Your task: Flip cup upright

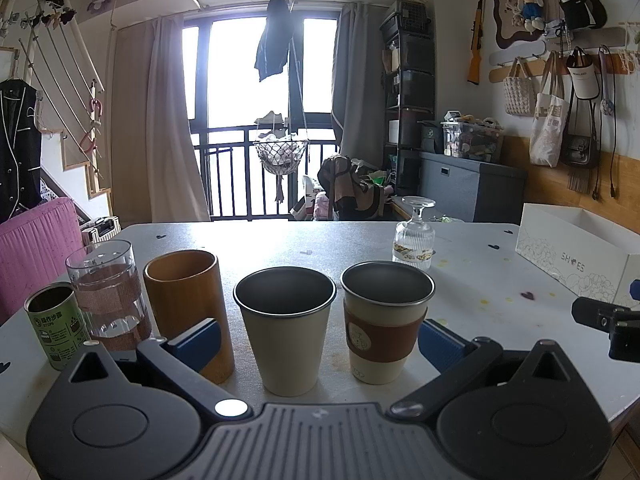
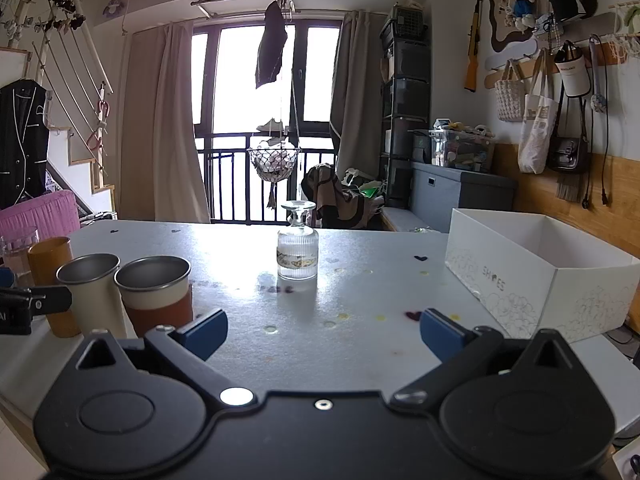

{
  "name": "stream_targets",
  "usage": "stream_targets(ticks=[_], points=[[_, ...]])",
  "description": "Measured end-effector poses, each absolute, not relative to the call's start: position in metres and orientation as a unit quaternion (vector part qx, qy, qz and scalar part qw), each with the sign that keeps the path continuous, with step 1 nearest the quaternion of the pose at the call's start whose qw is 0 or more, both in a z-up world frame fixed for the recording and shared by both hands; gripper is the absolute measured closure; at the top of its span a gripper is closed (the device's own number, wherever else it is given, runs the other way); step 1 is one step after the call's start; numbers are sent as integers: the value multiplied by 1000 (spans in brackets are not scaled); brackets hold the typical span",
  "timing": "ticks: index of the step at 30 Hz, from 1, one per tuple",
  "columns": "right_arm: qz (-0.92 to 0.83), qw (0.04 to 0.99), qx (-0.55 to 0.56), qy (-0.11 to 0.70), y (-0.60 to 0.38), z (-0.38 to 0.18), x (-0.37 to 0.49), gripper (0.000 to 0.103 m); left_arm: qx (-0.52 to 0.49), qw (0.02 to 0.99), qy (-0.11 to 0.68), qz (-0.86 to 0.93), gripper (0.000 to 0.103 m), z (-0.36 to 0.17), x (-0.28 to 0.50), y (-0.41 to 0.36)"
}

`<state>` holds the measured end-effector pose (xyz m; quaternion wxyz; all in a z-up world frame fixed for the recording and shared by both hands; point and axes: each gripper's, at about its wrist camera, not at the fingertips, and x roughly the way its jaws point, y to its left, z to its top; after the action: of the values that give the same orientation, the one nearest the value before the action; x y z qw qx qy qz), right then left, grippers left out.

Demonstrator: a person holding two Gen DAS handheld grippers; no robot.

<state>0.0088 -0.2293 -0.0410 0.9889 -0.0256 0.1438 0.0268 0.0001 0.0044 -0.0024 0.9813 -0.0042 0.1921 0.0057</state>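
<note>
A ribbed stemmed glass [image 2: 298, 248] stands upside down, foot up, in the middle of the white table [image 2: 360, 280]; it also shows in the left wrist view [image 1: 414, 242] at the far right. My right gripper [image 2: 322, 332] is open and empty, well short of the glass. My left gripper [image 1: 318, 340] is open and empty, its blue pads [image 1: 200, 340] on either side of two upright cups: a plain white cup [image 1: 285, 320] and a white cup with a brown sleeve [image 1: 386, 320].
Left of those cups stand a wooden tumbler [image 1: 186, 300], a clear glass [image 1: 106, 288] and a green tin [image 1: 56, 324]. An open white shoebox [image 2: 548, 268] sits at the table's right. The right gripper's body [image 1: 608, 324] shows in the left wrist view.
</note>
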Motion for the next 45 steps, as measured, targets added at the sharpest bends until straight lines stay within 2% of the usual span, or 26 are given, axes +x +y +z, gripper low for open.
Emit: stream_targets(ticks=[37, 45], points=[[28, 989, -27, 144, -228, -40, 10, 0, -5, 981, 194, 4, 0, -4, 2, 6], [40, 987, -46, 147, -227, -24, 49, 0, -12, 978, 208, -21, 0, -16, 14, 12]])
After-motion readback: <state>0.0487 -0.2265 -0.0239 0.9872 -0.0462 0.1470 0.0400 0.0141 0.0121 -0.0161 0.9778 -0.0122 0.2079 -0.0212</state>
